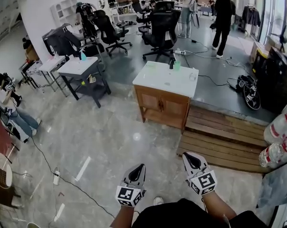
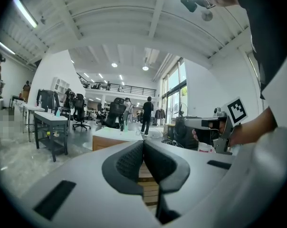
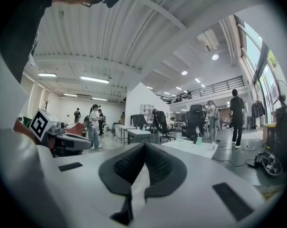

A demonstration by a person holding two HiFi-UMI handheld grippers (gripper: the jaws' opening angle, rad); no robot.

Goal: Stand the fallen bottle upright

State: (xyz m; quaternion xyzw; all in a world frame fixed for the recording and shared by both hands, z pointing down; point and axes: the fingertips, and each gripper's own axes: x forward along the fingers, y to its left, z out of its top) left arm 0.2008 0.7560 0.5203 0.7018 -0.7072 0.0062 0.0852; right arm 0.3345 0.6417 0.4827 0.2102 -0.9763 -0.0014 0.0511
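Observation:
Both grippers are held low in front of me, far from the cabinet. My left gripper (image 1: 140,167) is shut with nothing between its jaws, and its tips meet in its own view (image 2: 143,144). My right gripper (image 1: 190,156) (image 3: 144,146) is shut and empty too. Ahead stands a wooden cabinet with a white top (image 1: 157,80) (image 2: 110,133) (image 3: 186,147). On the top are a dark upright bottle (image 1: 172,63), a green cup (image 1: 177,66) (image 3: 199,140) and a small clear thing lying near the right edge (image 1: 193,75). It is too small to tell whether that is the fallen bottle.
A raised wooden step (image 1: 219,132) lies right of the cabinet. Large clear bottles with red labels (image 1: 276,141) stick in at the right edge. A grey table (image 1: 81,72), office chairs (image 1: 160,27) and cables (image 1: 53,170) are on the floor. People sit at the left and stand at the back.

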